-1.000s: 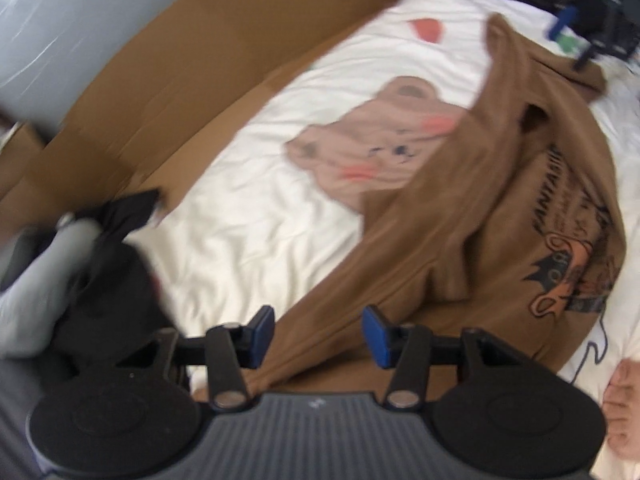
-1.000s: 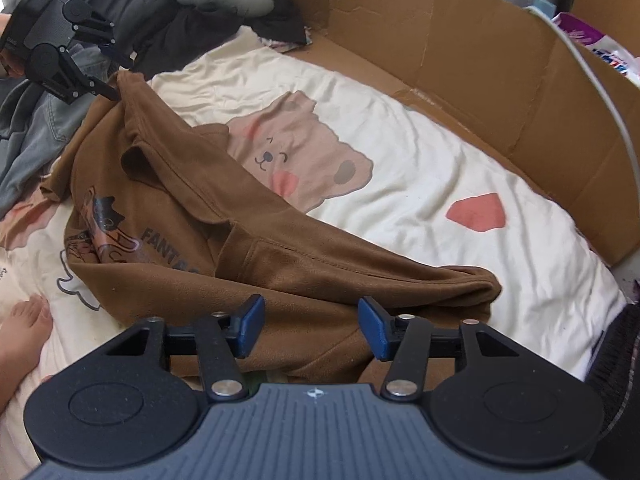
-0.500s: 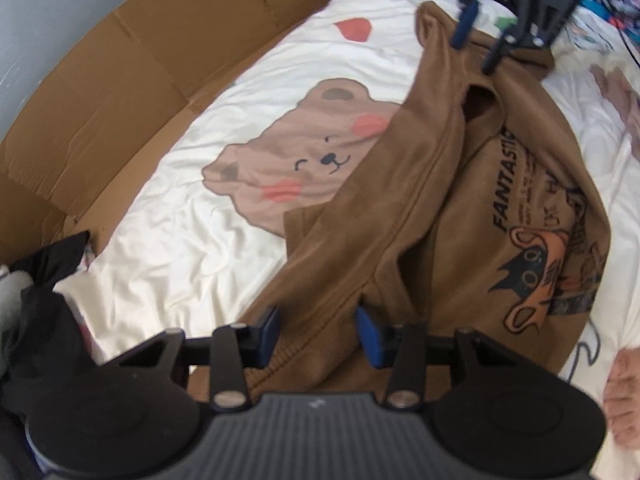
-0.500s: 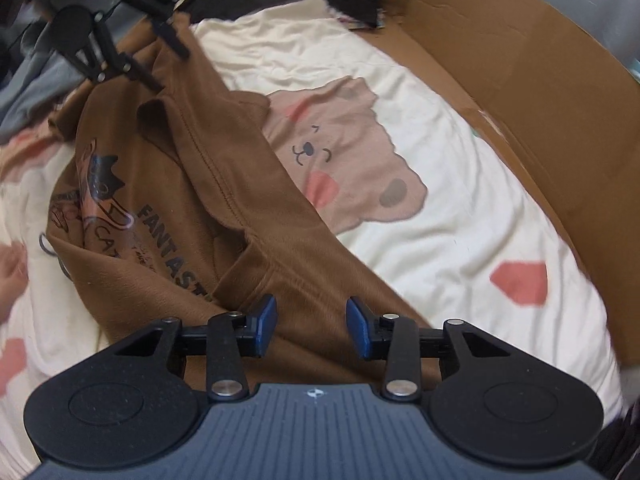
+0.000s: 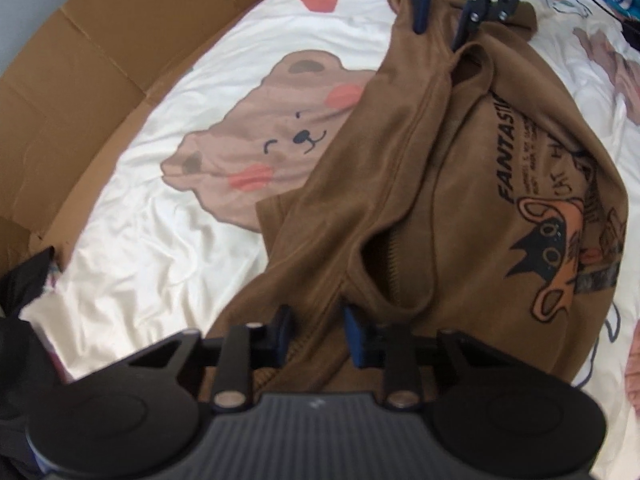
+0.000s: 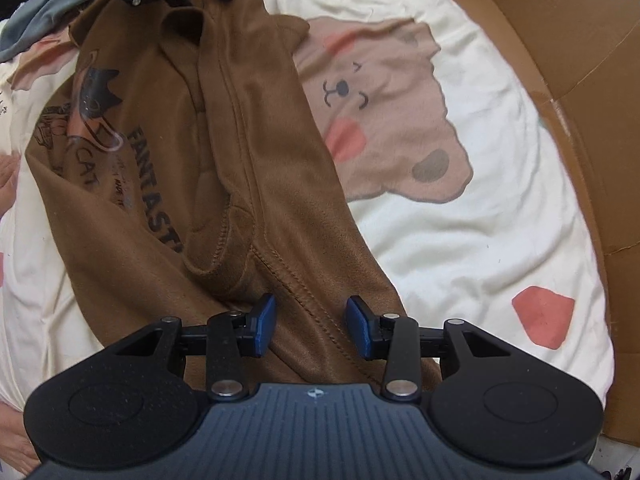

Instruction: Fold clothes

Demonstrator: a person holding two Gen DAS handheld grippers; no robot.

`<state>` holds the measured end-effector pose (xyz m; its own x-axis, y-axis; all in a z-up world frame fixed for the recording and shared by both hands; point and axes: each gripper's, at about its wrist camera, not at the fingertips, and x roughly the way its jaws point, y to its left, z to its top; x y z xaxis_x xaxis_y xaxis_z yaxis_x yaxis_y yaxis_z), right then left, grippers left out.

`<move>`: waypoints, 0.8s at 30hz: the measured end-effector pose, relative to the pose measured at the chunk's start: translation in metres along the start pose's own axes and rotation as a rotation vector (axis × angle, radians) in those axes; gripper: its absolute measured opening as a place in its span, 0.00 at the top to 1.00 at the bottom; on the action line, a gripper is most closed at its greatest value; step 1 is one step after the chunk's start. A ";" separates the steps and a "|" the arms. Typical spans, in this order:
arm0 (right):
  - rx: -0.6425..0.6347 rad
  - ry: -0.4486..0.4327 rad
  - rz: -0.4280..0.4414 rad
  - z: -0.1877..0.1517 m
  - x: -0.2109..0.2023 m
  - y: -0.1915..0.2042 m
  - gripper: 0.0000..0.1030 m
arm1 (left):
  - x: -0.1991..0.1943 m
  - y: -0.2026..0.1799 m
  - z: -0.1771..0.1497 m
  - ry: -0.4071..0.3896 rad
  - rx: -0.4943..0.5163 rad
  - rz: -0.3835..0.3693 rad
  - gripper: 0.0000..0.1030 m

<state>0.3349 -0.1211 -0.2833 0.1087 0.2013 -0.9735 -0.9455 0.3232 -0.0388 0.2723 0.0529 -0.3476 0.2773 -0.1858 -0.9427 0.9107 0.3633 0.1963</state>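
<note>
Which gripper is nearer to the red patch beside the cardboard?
Right. The right gripper is beside the red patch; the left gripper is at the opposite end of the brown shirt.

Left wrist view: taken from above the left gripper (image 5: 316, 334), aimed steeply down, close over one end of the brown sweatshirt (image 5: 460, 184); right gripper (image 5: 440, 20) seen at 1 o'clock. Right wrist view: similarly steep and close, from the opposite end. Shared: sweatshirt, bear-print sheet (image 6: 460, 240), cardboard wall (image 6: 568, 32).
</note>
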 end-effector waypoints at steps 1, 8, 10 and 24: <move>0.007 0.001 0.008 -0.001 0.002 -0.002 0.56 | 0.002 0.001 0.000 0.006 -0.037 0.007 0.79; 0.038 -0.028 0.050 -0.004 0.011 -0.008 0.91 | 0.004 0.014 -0.004 -0.024 -0.178 0.041 0.95; 0.057 -0.051 0.051 -0.005 0.005 -0.012 0.93 | -0.002 0.022 -0.006 -0.055 -0.217 0.052 0.96; 0.276 -0.257 -0.104 0.006 -0.027 -0.067 0.95 | -0.019 0.080 -0.009 -0.171 -0.477 0.138 0.97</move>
<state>0.3975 -0.1427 -0.2528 0.3057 0.3680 -0.8781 -0.8114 0.5832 -0.0381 0.3367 0.0940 -0.3170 0.4671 -0.2390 -0.8513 0.6326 0.7630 0.1329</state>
